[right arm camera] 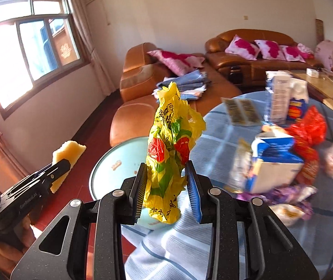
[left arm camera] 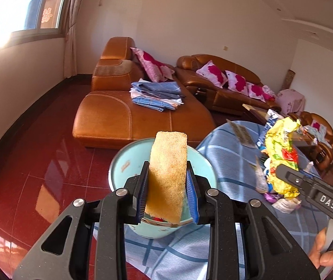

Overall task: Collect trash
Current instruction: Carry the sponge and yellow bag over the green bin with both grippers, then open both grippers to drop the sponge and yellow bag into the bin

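Note:
My left gripper (left arm camera: 167, 175) is shut on a yellow sponge (left arm camera: 167, 175) and holds it above the light blue trash bin (left arm camera: 124, 161). In the right wrist view the sponge (right arm camera: 67, 156) and left gripper (right arm camera: 60, 164) show at the left. My right gripper (right arm camera: 167, 182) is shut on a crumpled yellow plastic bag (right arm camera: 168, 154), held upright over the table edge beside the bin (right arm camera: 117, 161). The bag also shows in the left wrist view (left arm camera: 280, 154) at the right. Several other wrappers and a torn blue-white carton (right arm camera: 272, 163) lie on the table.
The round table has a blue checked cloth (right arm camera: 220, 144) with a milk carton (right arm camera: 279, 98) and a red bag (right arm camera: 310, 128). An orange leather sofa (left arm camera: 143, 114) with folded blue cloth stands behind the bin. Red tiled floor (left arm camera: 38, 158) lies at the left.

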A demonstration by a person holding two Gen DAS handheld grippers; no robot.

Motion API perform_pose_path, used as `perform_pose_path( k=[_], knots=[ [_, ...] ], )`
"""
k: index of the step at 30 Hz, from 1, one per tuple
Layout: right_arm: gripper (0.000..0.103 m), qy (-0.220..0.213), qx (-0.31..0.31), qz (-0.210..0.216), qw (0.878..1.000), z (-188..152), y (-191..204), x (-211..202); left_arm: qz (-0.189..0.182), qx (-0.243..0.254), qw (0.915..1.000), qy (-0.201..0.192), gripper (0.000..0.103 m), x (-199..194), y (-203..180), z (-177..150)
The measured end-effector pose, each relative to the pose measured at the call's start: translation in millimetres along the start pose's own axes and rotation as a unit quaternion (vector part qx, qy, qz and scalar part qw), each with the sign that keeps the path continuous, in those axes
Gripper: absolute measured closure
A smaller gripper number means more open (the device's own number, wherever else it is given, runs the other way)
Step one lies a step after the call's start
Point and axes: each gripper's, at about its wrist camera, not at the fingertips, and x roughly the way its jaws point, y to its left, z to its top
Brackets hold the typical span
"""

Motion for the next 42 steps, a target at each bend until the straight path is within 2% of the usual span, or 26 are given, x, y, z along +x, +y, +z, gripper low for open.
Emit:
perform_pose_path(
  k=[7,16,25,30,32,34,42],
  knots=[
    [0.069,0.036,-0.012,0.016,0.999,6,15,46,0.019,-0.018,0.9996,0.014,0.074,19,19,5],
    [0.069,0.079,-0.019,0.034,0.996,6,24,93,0.030,-0.024,0.9983,0.044,0.074,50,25,0],
    [0.068,0.107,-0.027,0.050,0.993,4,29,123,0.034,-0.024,0.9974,0.058,0.074,66,29,-2],
    [0.066,0.122,-0.031,0.060,0.990,1,31,135,0.039,-0.027,0.9968,0.065,0.074,72,32,-5],
    [0.062,0.124,-0.032,0.062,0.990,1,31,138,0.040,-0.028,0.9966,0.066,0.074,73,32,-5],
    [0.051,0.125,-0.029,0.071,0.989,3,29,141,0.039,-0.029,0.9966,0.067,0.074,74,32,-5],
    [0.050,0.111,-0.013,0.072,0.991,7,22,128,0.036,-0.027,0.9966,0.070,0.074,76,29,-6]
  ],
)
